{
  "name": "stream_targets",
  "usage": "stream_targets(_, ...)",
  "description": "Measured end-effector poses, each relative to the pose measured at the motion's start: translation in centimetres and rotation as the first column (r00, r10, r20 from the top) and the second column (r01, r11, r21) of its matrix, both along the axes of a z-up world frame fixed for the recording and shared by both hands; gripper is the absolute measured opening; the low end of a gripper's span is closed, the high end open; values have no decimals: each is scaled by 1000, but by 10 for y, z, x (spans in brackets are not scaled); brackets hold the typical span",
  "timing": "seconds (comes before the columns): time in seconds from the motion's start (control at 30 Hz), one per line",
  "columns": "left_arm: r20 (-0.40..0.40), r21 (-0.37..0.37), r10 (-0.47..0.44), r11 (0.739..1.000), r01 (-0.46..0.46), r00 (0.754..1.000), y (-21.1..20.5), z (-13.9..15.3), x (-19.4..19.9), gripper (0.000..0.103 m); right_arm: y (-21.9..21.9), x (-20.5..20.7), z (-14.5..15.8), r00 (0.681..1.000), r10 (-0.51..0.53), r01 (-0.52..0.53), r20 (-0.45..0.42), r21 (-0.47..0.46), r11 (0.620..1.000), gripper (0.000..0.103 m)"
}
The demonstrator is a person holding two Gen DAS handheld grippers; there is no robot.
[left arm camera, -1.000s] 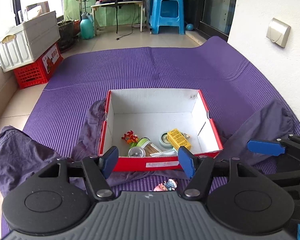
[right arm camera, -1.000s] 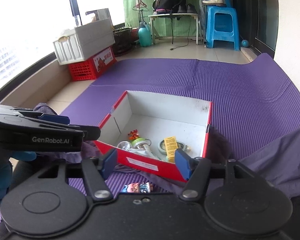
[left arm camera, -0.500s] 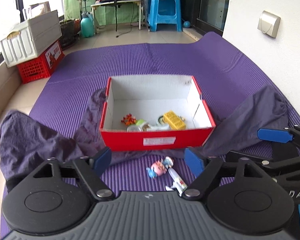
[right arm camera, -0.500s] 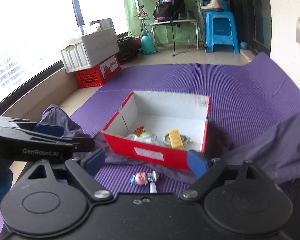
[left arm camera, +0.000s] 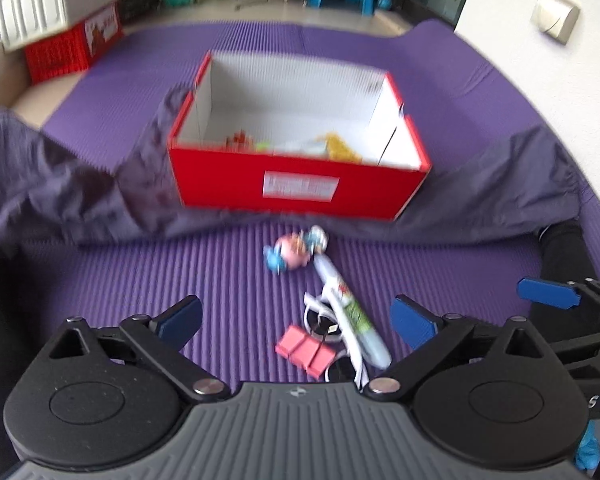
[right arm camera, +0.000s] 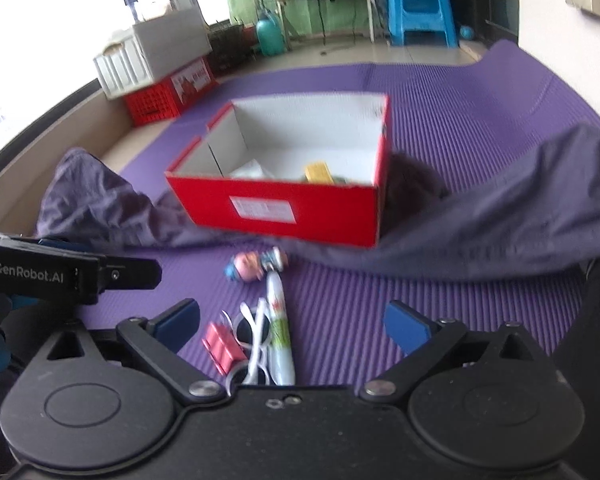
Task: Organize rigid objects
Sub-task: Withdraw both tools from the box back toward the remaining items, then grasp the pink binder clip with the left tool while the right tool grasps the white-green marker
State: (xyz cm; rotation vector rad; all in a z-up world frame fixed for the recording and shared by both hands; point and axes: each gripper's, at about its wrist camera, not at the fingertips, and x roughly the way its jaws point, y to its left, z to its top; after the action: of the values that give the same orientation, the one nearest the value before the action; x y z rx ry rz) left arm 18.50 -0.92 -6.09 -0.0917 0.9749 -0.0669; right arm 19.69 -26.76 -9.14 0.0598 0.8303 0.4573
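Opening wide, my left gripper (left arm camera: pixel 296 322) has nothing pressed by its pads; pink clip (left arm camera: pixel 305 349), white sunglasses (left arm camera: pixel 332 326) and tube (left arm camera: pixel 350 312) lie on the purple mat (left arm camera: pixel 220 280) between its jaws. My right gripper (right arm camera: pixel 292 326) is also spreading, gripping nothing, with the same 3 items between its jaws. Toy figure (right arm camera: pixel 256 265) lies beyond the fingertips, red box (right arm camera: pixel 276 208) farther ahead.
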Motion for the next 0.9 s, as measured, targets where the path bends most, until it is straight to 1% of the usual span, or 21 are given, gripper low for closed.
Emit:
stream_targets(0.13,-37,11,3,1000,-3,999,1,-29,-2,101,-8,4,-21,999,-21,20,-48,-16,1000,99)
stream_targets(0.3,-68,27,13,1000,-11,998,3,-60,-3,101,-12,11,-36,996,-29,27,-86,-31,999,99)
stream_targets(0.47,-66,26,7,1000,-5,998,3,-81,-3,101,-5,18,-49,993,-14,7,-120,-52,999,98)
stream_targets(0.7,-62,45,-23,999,26,998,-1,-102,3,101,7,30,-66,984,7,-19,-179,-61,998,92)
stream_targets(0.77,-60,52,-35,998,38,998,-2,-107,5,101,12,34,-71,981,13,-26,-191,-69,997,89)
stream_targets(0.83,-58,57,-53,997,57,997,-3,-111,6,101,15,38,-75,979,13,-30,-205,-77,997,83)
stream_targets(0.9,-59,56,-65,996,68,996,-3,-115,7,101,20,42,-80,976,9,-28,-217,-86,996,79)
